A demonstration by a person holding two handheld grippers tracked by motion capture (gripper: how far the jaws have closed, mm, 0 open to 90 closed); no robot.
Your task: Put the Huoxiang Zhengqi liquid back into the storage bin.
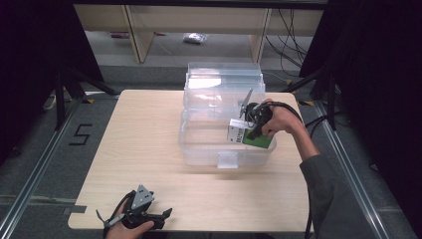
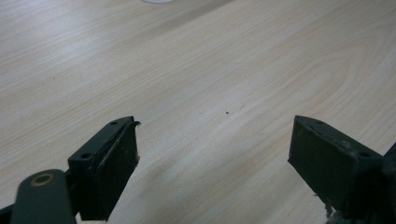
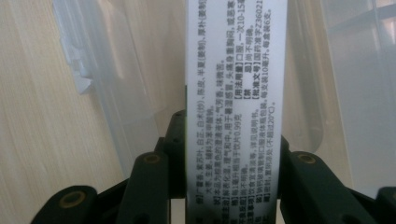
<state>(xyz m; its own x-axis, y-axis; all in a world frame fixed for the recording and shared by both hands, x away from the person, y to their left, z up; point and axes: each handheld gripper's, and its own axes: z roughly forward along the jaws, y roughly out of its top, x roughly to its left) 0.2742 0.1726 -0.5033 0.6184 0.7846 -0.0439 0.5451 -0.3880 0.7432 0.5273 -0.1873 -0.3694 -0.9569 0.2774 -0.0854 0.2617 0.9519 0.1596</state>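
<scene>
Green-and-white carton [image 1: 247, 135], printed with small black text on its white side, sits pinched between the jaws of the right gripper [image 1: 254, 124] over the clear plastic storage bin [image 1: 199, 149] at the centre of the light wooden table [image 1: 139, 144]. In the high view the carton hangs at about 3 o'clock within the bin, low against its right wall, with the person's right hand [image 1: 278, 119] wrapped around the gripper's handle and a grey sleeve [image 1: 328, 199] running in from 5 o'clock. The right gripper view shows the carton's [image 3: 233, 93] white panel rising straight up between the two black jaws, which press on it from either side, the bin's translucent walls [image 3: 116, 93] behind it. The bin's lid [image 1: 224, 74] stands open at 12 o'clock. At 7 o'clock on the table, well apart from the bin, the left hand [image 1: 127, 226] rests the left gripper [image 1: 166, 214] near the front edge; the left gripper view shows its jaws spread wide over bare wood [image 2: 210, 70], holding nothing. A floor marking reading "5" [image 1: 82, 134] lies at 9 o'clock beside the table.
</scene>
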